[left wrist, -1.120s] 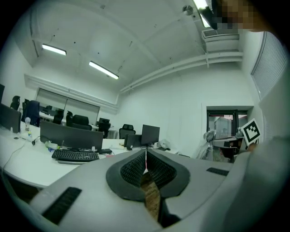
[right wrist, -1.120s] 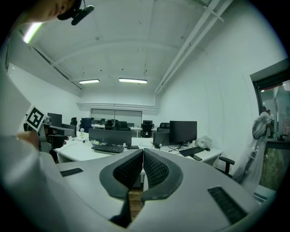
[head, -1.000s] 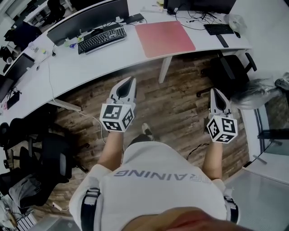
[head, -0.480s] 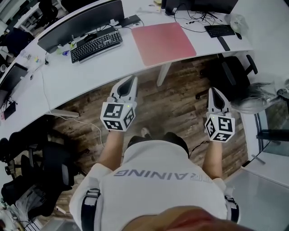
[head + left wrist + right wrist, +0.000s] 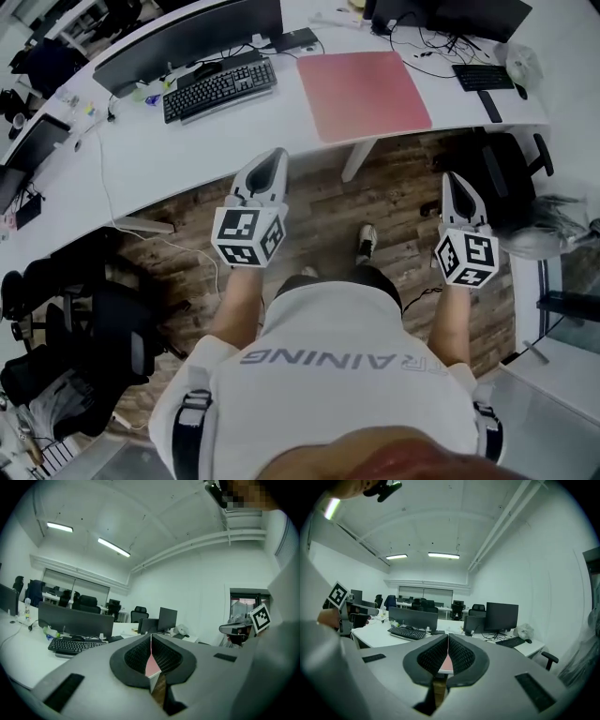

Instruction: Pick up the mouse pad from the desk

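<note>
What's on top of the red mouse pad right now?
Nothing: the mouse pad shows a bare red top in the head view. It lies flat on the white desk, with a black keyboard apart beside it. The desk surface under it is covered, so unseen.

Even, cool light from ceiling strip lights (image 5: 114, 547), shadows faint; white tabletop (image 5: 169, 155) mildly washed out; head view sharp but bowed at edges; both gripper views heavily fisheyed, corners black, nearest foreground soft.
</note>
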{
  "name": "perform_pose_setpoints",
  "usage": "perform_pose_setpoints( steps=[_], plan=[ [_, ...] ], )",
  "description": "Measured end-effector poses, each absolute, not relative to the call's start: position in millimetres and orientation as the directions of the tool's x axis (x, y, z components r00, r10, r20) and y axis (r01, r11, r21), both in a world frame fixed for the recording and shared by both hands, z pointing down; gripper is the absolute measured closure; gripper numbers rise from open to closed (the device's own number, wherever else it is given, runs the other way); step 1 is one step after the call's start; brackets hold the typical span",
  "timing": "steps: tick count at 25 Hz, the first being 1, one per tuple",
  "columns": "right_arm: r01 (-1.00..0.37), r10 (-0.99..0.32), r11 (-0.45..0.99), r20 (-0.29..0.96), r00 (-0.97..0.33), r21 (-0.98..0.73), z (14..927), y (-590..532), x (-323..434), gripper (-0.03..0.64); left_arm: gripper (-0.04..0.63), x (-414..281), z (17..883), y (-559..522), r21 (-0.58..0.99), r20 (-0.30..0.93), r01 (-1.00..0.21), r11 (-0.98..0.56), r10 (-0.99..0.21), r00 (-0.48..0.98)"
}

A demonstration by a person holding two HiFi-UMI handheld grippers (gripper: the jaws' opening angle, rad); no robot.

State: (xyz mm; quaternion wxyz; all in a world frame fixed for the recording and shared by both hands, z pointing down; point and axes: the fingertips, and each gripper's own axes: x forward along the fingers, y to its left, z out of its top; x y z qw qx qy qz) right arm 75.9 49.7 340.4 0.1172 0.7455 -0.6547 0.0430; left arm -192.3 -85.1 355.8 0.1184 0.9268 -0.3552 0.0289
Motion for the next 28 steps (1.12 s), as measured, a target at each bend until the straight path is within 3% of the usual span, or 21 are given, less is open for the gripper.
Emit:
perform_pose_setpoints(
  steps=[9,28],
  plan=[
    [-0.997,-0.979,-0.04,0.196,0.053,0.071,352,-35,124,0.592,0.561,-163,357,-137,0.147,0.154,-0.73,-0.667,-0.714,0.683],
    [-0.989,-0.962,0.15,0.231,-0.149,-0.013,374,-238,318,0.592,0.561,-3,361,-277,0.125,0.211,-0.87,-0.477,-0.844,0.493]
  ],
)
